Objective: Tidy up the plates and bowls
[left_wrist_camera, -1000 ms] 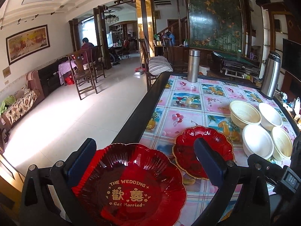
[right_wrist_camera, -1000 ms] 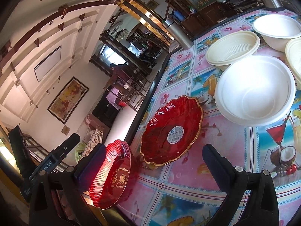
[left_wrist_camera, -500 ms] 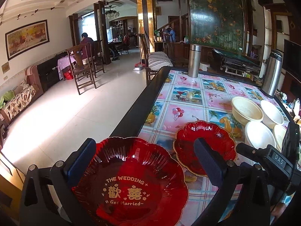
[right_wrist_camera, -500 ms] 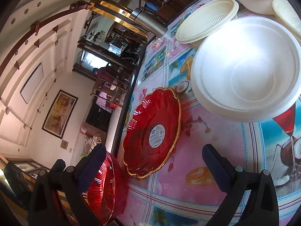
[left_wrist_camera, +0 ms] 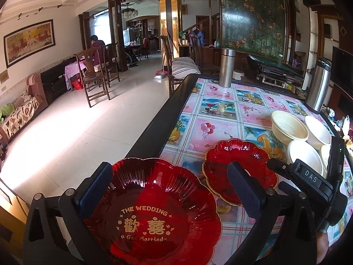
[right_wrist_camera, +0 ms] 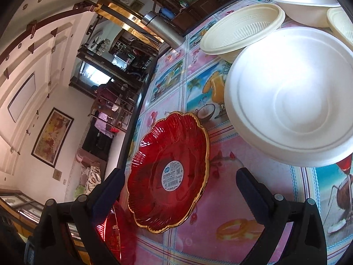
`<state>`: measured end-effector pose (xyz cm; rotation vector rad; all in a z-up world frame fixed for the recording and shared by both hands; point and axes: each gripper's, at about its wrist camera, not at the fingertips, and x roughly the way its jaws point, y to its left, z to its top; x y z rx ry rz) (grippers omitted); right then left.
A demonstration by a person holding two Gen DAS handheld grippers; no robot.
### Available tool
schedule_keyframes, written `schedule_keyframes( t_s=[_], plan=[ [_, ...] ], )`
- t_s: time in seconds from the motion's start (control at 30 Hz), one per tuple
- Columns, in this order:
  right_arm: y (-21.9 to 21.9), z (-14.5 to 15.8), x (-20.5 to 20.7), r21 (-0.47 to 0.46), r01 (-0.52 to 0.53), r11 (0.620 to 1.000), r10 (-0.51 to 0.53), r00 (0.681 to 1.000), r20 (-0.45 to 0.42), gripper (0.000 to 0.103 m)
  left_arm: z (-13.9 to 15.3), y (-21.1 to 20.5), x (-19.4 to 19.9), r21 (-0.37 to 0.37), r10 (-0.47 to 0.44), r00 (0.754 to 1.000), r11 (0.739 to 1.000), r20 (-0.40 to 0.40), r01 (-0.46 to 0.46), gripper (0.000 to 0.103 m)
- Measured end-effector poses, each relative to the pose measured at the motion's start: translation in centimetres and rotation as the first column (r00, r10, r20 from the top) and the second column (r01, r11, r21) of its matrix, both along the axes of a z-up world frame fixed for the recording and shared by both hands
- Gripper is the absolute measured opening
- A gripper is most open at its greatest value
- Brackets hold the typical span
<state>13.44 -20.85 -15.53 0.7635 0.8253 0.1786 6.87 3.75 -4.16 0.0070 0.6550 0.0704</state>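
Note:
A red glass plate lettered "THE WEDDING" [left_wrist_camera: 152,209] lies between the wide-spread fingers of my left gripper [left_wrist_camera: 172,187] at the table's near left corner; the jaws are open and whether they touch it is unclear. A gold-rimmed red plate [left_wrist_camera: 238,167] sits just beyond on the table; in the right wrist view it [right_wrist_camera: 169,167] lies between the open fingers of my right gripper [right_wrist_camera: 178,187], slightly ahead of them. White and cream bowls [right_wrist_camera: 291,97] [left_wrist_camera: 289,128] are grouped at the right. The right gripper's body shows in the left wrist view [left_wrist_camera: 308,181].
The table has a colourful patterned cloth [left_wrist_camera: 220,119] and a dark edge [left_wrist_camera: 154,128] on the left with open floor beyond. Two steel flasks [left_wrist_camera: 227,68] [left_wrist_camera: 318,86] stand at the far side. Chairs and a seated person are far off.
My right gripper has moved forward and lower toward the gold-rimmed red plate, which now lies between its fingers. The left gripper and wedding plate have barely shifted.

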Motion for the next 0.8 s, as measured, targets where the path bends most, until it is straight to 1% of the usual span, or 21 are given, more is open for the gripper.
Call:
schedule_keyframes(
  t_s=[0.07, 0.13, 0.23, 0.3, 0.33, 0.37, 0.4, 0.43, 0.47, 0.5, 0.53, 0.6, 0.63, 0.7, 0.8],
  plan=[
    [-0.2, 0.0, 0.1, 0.001, 0.017, 1.0, -0.017, 1.0, 0.0, 0.096, 0.0, 0.1, 0.4, -0.022, -0.025, 0.999, 0.999, -0.024, 0.024, 0.103],
    [-0.7, -0.2, 0.1, 0.006, 0.038, 0.999, -0.038, 0.999, -0.002, 0.091, 0.3, 0.3, 1.4, -0.077, -0.079, 0.994, 0.994, -0.072, 0.073, 0.103],
    [-0.9, -0.3, 0.0, -0.004, 0.051, 0.999, -0.051, 0.999, -0.007, 0.085, 1.3, 0.9, 3.7, -0.196, -0.171, 0.975, 0.97, -0.141, 0.142, 0.103],
    [-1.1, -0.5, 0.2, 0.005, 0.05, 0.999, -0.05, 0.999, -0.013, 0.078, 1.9, 1.1, 5.7, -0.237, -0.204, 0.962, 0.959, -0.179, 0.159, 0.103],
    [-1.4, -0.7, 0.3, 0.017, 0.047, 0.999, -0.047, 0.999, -0.02, 0.067, 1.9, 1.0, 6.8, -0.247, -0.228, 0.951, 0.953, -0.209, 0.174, 0.103],
    [-1.5, -1.0, 0.5, 0.036, 0.04, 0.999, -0.039, 0.999, -0.032, 0.052, 1.8, 0.9, 8.0, -0.257, -0.248, 0.939, 0.948, -0.24, 0.185, 0.103],
    [-1.5, -1.3, 0.6, 0.057, 0.032, 0.998, -0.029, 0.998, -0.048, 0.044, 1.5, 0.7, 9.0, -0.265, -0.262, 0.926, 0.945, -0.27, 0.19, 0.103],
    [-1.6, -1.8, 0.9, 0.078, 0.023, 0.997, -0.018, 0.998, -0.063, 0.03, 1.0, 0.6, 10.1, -0.278, -0.285, 0.909, 0.939, -0.305, 0.201, 0.103],
    [-1.7, -2.3, 1.0, 0.097, 0.017, 0.995, -0.01, 0.997, -0.074, 0.019, 0.3, 0.5, 11.1, -0.299, -0.31, 0.886, 0.931, -0.346, 0.21, 0.103],
    [-1.9, -2.6, 1.1, 0.113, 0.017, 0.993, -0.007, 0.996, -0.085, 0.016, -0.6, 0.4, 12.1, -0.32, -0.322, 0.864, 0.926, -0.388, 0.201, 0.103],
    [-2.1, -2.8, 1.1, 0.126, 0.024, 0.992, -0.013, 0.996, -0.089, 0.012, -1.3, 0.5, 12.8, -0.335, -0.321, 0.849, 0.924, -0.421, 0.183, 0.103],
    [-2.4, -3.0, 1.2, 0.145, 0.029, 0.989, -0.017, 0.996, -0.087, 0.012, -2.7, 0.6, 13.9, -0.371, -0.322, 0.82, 0.917, -0.474, 0.146, 0.103],
    [-2.5, -2.9, 1.2, 0.141, 0.031, 0.99, -0.019, 0.996, -0.085, 0.012, -3.1, 0.8, 14.2, -0.385, -0.32, 0.812, 0.914, -0.488, 0.128, 0.103],
    [-2.4, -2.8, 1.2, 0.128, 0.03, 0.991, -0.02, 0.997, -0.08, 0.015, -3.7, 0.9, 14.5, -0.398, -0.311, 0.806, 0.912, -0.504, 0.103, 0.103],
    [-2.5, -2.7, 1.1, 0.11, 0.042, 0.993, -0.033, 0.996, -0.078, 0.016, -4.1, 0.5, 14.8, -0.42, -0.323, 0.794, 0.902, -0.515, 0.095, 0.103]
  ],
)
